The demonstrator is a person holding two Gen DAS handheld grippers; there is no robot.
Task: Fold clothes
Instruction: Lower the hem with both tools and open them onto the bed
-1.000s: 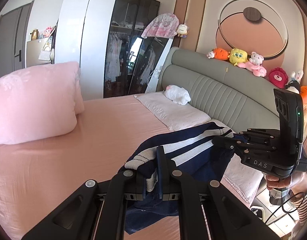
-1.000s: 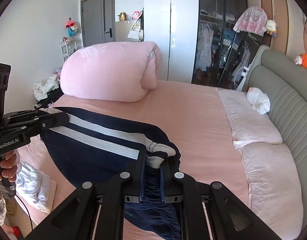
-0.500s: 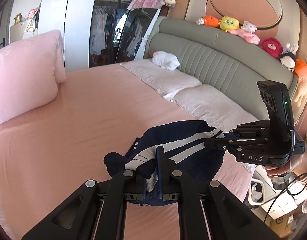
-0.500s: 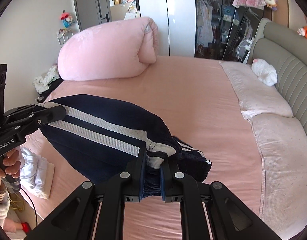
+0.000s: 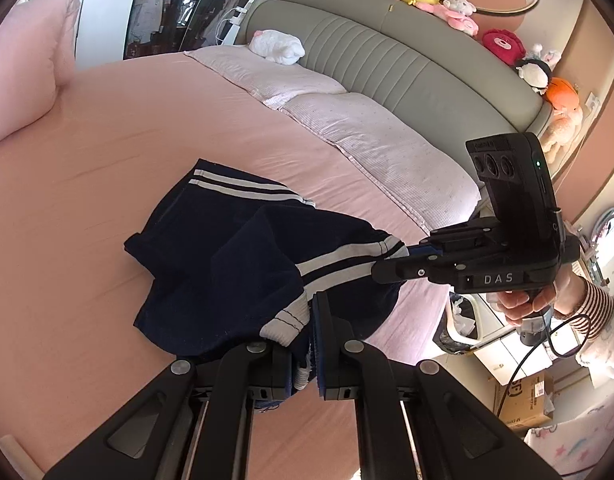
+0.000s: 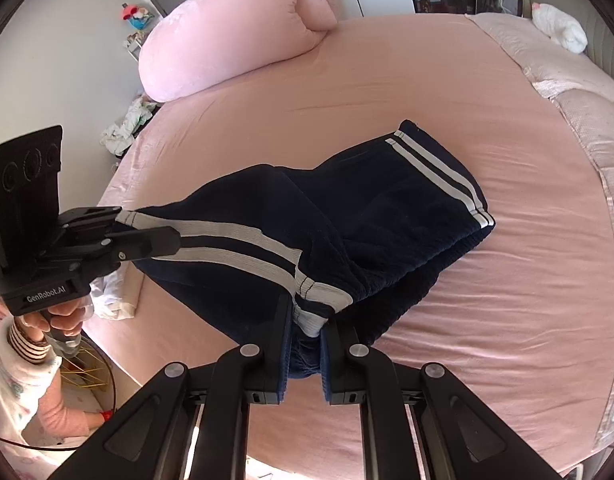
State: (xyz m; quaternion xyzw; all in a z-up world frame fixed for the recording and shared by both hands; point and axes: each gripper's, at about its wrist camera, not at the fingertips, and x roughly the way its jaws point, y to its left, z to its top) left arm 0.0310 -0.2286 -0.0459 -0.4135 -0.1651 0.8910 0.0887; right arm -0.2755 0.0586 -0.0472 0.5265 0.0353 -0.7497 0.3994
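Observation:
A navy garment [image 5: 227,248] with white stripes lies partly on the pink bed [image 5: 87,184], its far end flat on the sheet and its near end lifted. My left gripper [image 5: 303,332] is shut on one striped cuff end. My right gripper [image 6: 307,320] is shut on the other striped end of the garment [image 6: 387,208]. Each gripper shows in the other's view, the right gripper [image 5: 391,266] at the right and the left gripper [image 6: 163,240] at the left, with the striped band stretched between them.
A big pink duvet roll [image 6: 235,32] lies at the bed's far side. Pillows [image 5: 367,136] and a white soft toy [image 5: 277,46] lie along the grey headboard [image 5: 407,64]. Clothes lie on the floor [image 6: 127,124] beside the bed. Boxes [image 5: 523,396] stand at the right.
Both grippers have come down toward the bed with the garment. Its far end, hanging before, now lies spread on the sheet. Both stay shut on it.

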